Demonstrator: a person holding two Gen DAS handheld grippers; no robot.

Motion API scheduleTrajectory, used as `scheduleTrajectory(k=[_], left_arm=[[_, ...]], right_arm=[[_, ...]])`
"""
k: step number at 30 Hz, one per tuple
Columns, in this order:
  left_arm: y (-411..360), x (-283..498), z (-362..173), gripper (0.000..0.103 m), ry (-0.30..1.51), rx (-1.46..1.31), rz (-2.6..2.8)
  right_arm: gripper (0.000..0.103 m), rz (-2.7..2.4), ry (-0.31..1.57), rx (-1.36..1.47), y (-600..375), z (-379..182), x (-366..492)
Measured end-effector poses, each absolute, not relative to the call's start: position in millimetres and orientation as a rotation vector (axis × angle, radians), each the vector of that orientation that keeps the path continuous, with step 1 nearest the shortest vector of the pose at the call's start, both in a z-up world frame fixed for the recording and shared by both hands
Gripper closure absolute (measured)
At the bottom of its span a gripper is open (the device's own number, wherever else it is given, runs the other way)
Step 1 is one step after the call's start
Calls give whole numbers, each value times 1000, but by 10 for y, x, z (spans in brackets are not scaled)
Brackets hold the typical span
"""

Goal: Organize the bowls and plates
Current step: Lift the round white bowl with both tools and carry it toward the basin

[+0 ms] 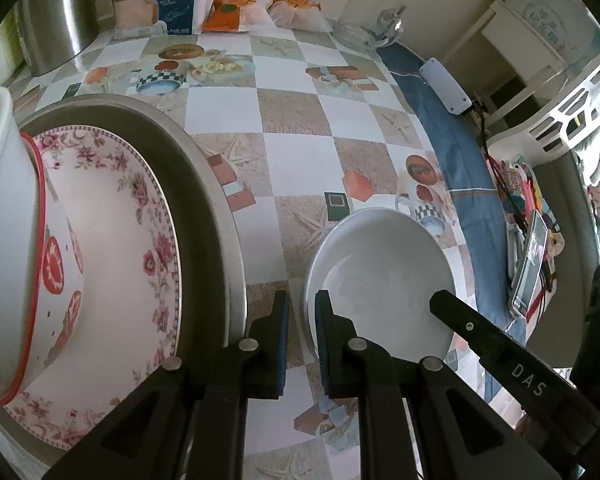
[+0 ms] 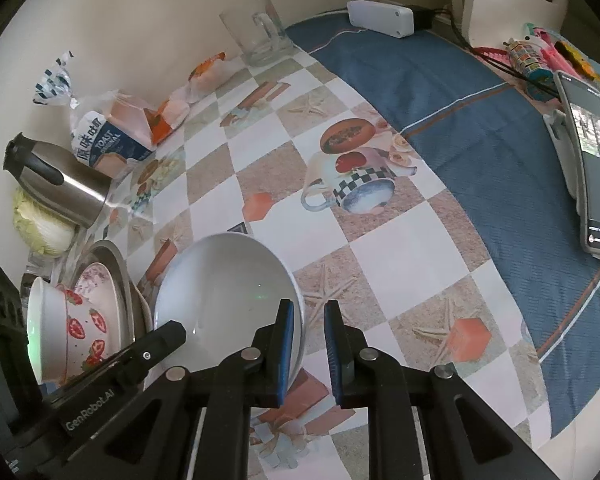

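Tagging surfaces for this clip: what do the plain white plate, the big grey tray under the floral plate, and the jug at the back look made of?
White plate: likely glazed ceramic, given its smooth glossy sheen. Grey tray: probably brushed metal, matte grey with a soft rim highlight. Jug: stainless steel by its mirror-like streaks, with a black lid and handle that look plastic.

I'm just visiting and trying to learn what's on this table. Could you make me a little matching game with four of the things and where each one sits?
Things:
1. strawberry bowl
2. plain white plate
3. glass mug
4. phone

Places:
A. on the blue cloth
B. at the far edge by the wall
C. on the floral plate in the metal tray
D. on the checked tablecloth, between the two grippers

Pairs: 1-C, 2-D, 3-B, 4-A
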State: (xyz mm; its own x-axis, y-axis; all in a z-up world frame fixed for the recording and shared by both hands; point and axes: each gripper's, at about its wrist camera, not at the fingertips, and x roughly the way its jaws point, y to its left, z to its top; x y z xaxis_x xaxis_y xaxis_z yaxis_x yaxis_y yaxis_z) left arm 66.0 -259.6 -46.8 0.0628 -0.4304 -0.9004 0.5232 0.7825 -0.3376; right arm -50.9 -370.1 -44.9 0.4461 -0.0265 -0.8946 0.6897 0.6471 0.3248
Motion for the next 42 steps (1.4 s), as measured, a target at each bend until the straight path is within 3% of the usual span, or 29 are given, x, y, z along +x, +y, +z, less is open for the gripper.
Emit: scheduleTrajectory(k=[5, 16, 42], left_arm=[[-2632, 651, -521, 92, 1330, 89, -733], [-2617, 627, -452, 94, 1304, 103, -740], [-2408, 599, 282, 94, 1117, 78, -777]], right_arm=[[91, -488, 1018, 744, -3670, -462, -474], [90, -477, 1009, 737, -3647, -423, -479], [90, -451, 877, 646, -3433, 173, -466]])
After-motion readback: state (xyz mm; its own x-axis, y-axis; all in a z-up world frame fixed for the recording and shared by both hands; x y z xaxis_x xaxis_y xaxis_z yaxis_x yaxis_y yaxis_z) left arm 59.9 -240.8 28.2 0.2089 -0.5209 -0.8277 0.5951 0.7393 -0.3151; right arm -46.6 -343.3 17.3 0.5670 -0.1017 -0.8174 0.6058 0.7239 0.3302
